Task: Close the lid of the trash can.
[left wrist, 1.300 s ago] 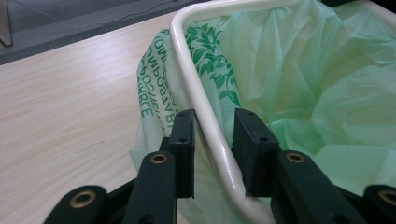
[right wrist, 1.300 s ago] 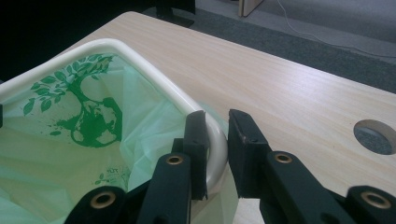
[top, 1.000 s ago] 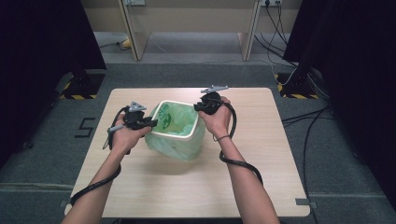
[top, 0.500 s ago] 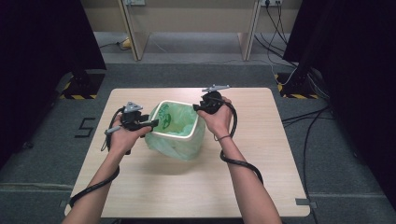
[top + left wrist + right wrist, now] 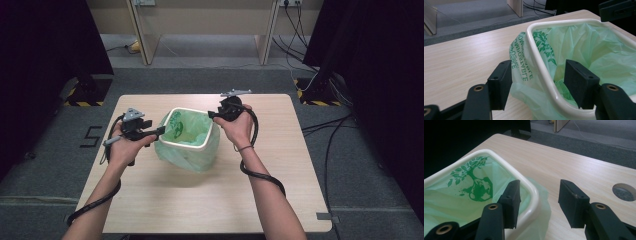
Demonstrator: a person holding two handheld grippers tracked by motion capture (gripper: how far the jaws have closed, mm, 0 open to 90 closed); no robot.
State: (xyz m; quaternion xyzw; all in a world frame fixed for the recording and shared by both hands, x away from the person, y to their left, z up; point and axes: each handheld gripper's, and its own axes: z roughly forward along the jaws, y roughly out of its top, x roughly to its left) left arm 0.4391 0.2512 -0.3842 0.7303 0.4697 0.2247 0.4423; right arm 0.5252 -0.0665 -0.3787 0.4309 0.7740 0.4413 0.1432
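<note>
The cream bin (image 5: 191, 140) is sitting near the middle of the table (image 5: 280, 175), lined with a green bag (image 5: 584, 47) whose edge is hanging down outside the rim. Your left gripper (image 5: 537, 81) is straddling the bin's left rim; its jaws have just been opening, pads clear of rim and bag. Your right gripper (image 5: 537, 202) is straddling the far right corner, jaws likewise just opening and gripping nothing.

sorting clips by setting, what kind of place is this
Probably a lab or recording studio, not a home: a bare wooden table on grey carpet, black curtains on both sides, cables trailing over the floor, and hazard-striped stand bases.
</note>
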